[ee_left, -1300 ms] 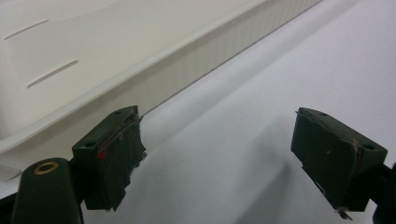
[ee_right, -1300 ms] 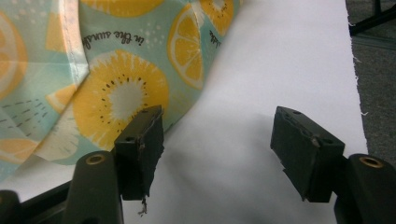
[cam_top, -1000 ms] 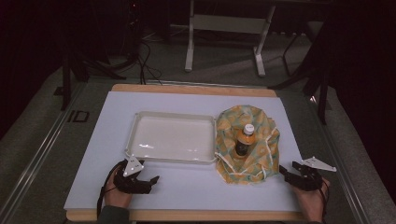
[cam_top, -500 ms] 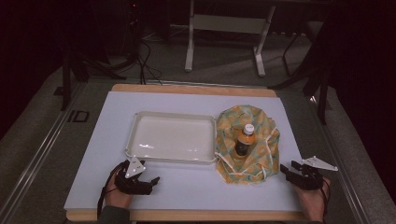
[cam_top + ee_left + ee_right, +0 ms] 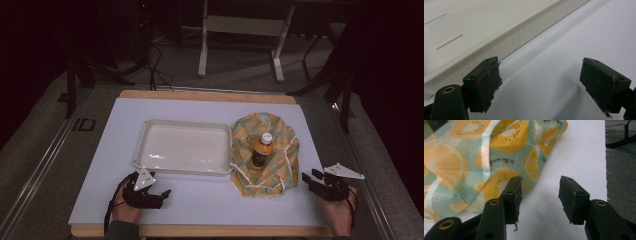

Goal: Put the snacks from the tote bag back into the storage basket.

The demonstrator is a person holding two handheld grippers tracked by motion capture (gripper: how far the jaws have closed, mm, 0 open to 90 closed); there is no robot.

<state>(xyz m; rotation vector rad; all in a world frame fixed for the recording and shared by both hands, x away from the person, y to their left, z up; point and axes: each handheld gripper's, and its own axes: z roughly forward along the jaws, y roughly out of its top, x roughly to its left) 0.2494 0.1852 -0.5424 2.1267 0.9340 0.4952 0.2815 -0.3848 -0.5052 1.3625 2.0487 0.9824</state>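
High view puts my right claw (image 5: pixel 311 179) nearer the bottle (image 5: pixel 260 150), which stands upright in the fruit-print cloth (image 5: pixel 280 132) on the bench (image 5: pixel 210 200), while my left claw (image 5: pixel 159 196) sits by the tray (image 5: pixel 150 130), both gaping empty.

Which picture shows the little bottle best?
The high view: the bottle stands upright on the fruit-print cloth, cap and label visible. The right gripper view shows the cloth's folds beyond its claw; the left gripper view looks at the white tray.

A white sheet (image 5: pixel 200 200) is spread over a wooden table (image 5: pixel 210 95); a metal stand (image 5: pixel 240 30) is seen far behind.
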